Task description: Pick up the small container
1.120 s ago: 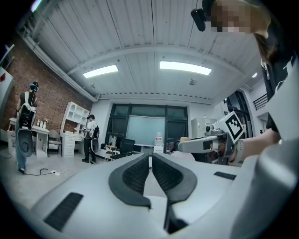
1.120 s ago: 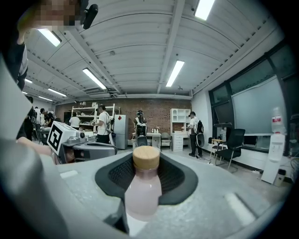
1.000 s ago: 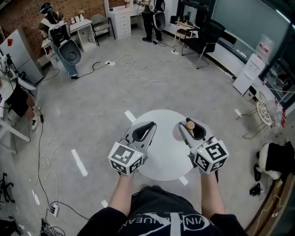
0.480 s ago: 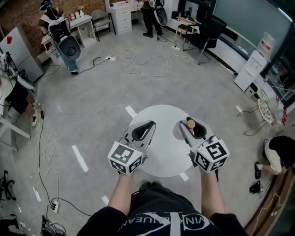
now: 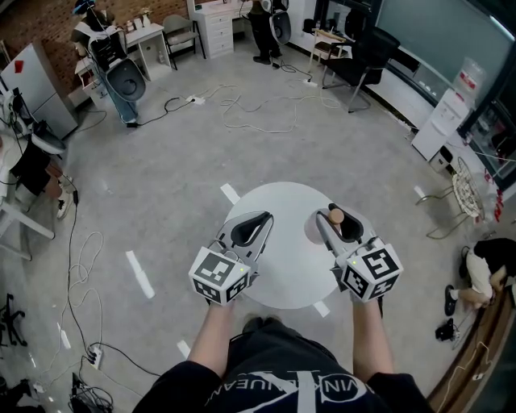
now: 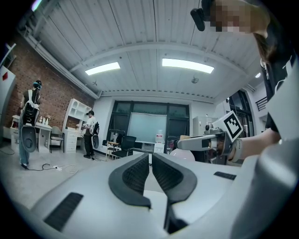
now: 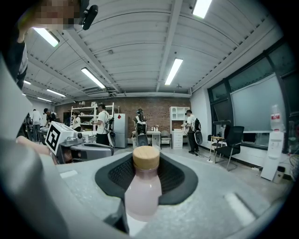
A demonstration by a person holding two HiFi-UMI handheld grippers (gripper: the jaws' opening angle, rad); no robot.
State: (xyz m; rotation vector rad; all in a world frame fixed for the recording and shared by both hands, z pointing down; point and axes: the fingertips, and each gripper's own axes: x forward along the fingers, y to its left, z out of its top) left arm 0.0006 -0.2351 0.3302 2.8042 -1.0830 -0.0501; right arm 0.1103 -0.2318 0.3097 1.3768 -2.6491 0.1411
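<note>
The small container is a pale pink bottle point(image 7: 141, 189) with a round wooden cap point(image 5: 335, 216). My right gripper point(image 7: 145, 175) is shut on it, the dark pads pressing its sides just below the cap. In the head view the right gripper point(image 5: 336, 219) holds it over the right part of the round white table point(image 5: 286, 246). My left gripper point(image 5: 256, 219) hovers over the table's left part. Its jaws point(image 6: 150, 159) are shut tip to tip with nothing between them. Each gripper shows in the other's view, side by side and roughly level.
The table stands on a grey floor with white tape marks point(image 5: 139, 274). Loose cables point(image 5: 242, 113) lie further out. Black chairs point(image 5: 359, 56) and desks line the back, where a person point(image 5: 262, 24) stands. Another person point(image 5: 484, 274) crouches at the right edge.
Both grippers stay where they were, the bottle still gripped in the right one. Only the head view has shifted a little, and the person at the right edge has moved.
</note>
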